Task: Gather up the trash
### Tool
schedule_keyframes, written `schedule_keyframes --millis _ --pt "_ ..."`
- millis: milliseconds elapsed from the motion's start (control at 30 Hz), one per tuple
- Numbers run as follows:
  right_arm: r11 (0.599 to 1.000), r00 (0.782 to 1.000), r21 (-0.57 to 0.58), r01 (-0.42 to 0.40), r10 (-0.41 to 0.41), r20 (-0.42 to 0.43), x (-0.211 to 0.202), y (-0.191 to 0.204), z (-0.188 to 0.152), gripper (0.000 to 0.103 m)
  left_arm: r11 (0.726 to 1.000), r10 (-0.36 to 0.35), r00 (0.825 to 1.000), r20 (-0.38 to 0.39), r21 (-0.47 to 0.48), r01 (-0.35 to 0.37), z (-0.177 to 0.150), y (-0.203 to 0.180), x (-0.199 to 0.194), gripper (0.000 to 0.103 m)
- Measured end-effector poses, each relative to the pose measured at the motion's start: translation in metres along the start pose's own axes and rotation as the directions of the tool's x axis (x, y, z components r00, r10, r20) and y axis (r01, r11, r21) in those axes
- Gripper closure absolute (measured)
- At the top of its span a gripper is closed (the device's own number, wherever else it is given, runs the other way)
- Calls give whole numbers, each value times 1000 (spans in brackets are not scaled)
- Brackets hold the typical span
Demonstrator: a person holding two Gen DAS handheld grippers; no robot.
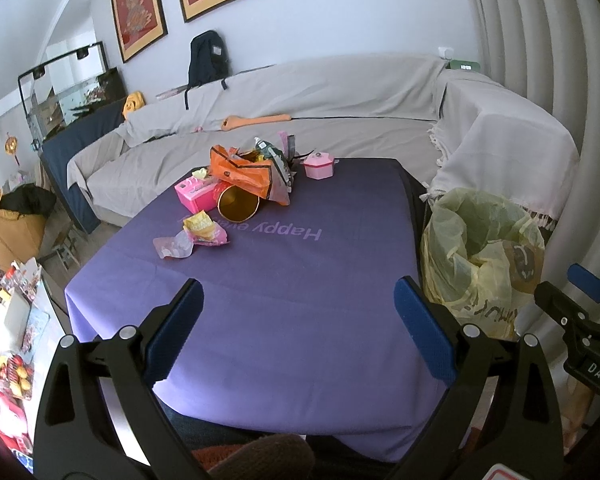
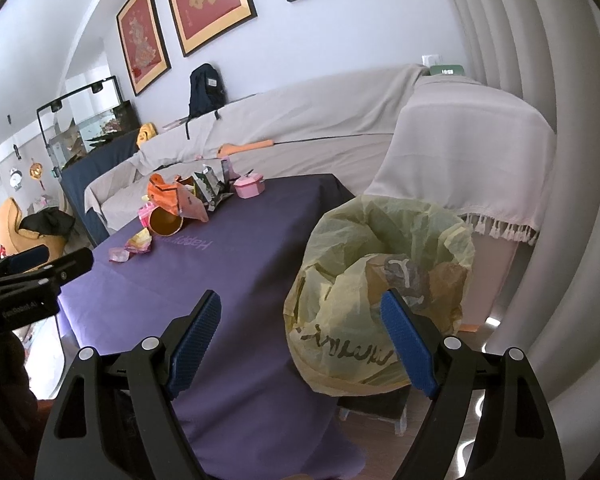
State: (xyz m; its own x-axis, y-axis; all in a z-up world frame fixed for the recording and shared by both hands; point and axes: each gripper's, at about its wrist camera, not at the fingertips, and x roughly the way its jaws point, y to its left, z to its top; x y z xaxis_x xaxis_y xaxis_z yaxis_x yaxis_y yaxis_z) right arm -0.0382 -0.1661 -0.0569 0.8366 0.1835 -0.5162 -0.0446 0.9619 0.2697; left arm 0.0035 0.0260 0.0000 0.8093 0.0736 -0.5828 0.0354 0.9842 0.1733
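Lying at far left on the purple tabletop [image 1: 260, 300]: a pink wrapper [image 1: 172, 247], touching a yellow wrapper [image 1: 202, 229] just to its right. Sitting behind them, near the far edge: a pink box [image 1: 194, 196], a gold-lined cup [image 1: 238, 205] tipped on its side with its mouth facing the camera, and an orange bag [image 1: 244, 172] draped over the cup. Leaning against the bag's right side: a crumpled dark packet [image 1: 276, 156]. Standing just right of the heap, apart from it: a small pink pot [image 1: 319, 166] with its lid on.

Hovering over the near half of the tabletop: the left claw [image 1: 298, 330], spread wide, gripping nothing, well apart from the heap.

Standing beside the tabletop's right edge: a bin lined with a yellow bag [image 2: 380, 280], mouth open, crumpled wrappers already showing inside.

Hanging in front of that bag: the right claw [image 2: 300, 344], also spread wide and gripping nothing, its left finger over the tabletop's edge and its right finger [image 2: 408, 344] overlapping the bag's front.

Running behind everything: a sofa [image 1: 340, 92] under grey covers, with a backpack [image 1: 208, 58] propped on its back.
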Motion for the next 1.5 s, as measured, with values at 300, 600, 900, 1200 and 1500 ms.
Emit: schedule_keyframes --millis 300,600,900,1200,1500 --pt "1000 1000 -20 19 -20 -8 13 4 19 24 996 -32 997 -68 -91 25 9 31 31 11" --pt "990 998 -139 -27 20 -51 53 54 39 24 990 -91 992 -91 -114 81 0 96 85 11" --pt "968 983 -232 -95 54 -174 113 102 46 24 938 -201 980 -5 -289 191 6 212 154 9" --pt "954 963 -284 -99 19 -269 175 122 68 24 887 -299 949 -96 -396 239 20 235 219 13" --pt "986 950 -139 -96 49 -310 215 107 90 24 835 -408 895 -181 -471 286 24 229 268 45"
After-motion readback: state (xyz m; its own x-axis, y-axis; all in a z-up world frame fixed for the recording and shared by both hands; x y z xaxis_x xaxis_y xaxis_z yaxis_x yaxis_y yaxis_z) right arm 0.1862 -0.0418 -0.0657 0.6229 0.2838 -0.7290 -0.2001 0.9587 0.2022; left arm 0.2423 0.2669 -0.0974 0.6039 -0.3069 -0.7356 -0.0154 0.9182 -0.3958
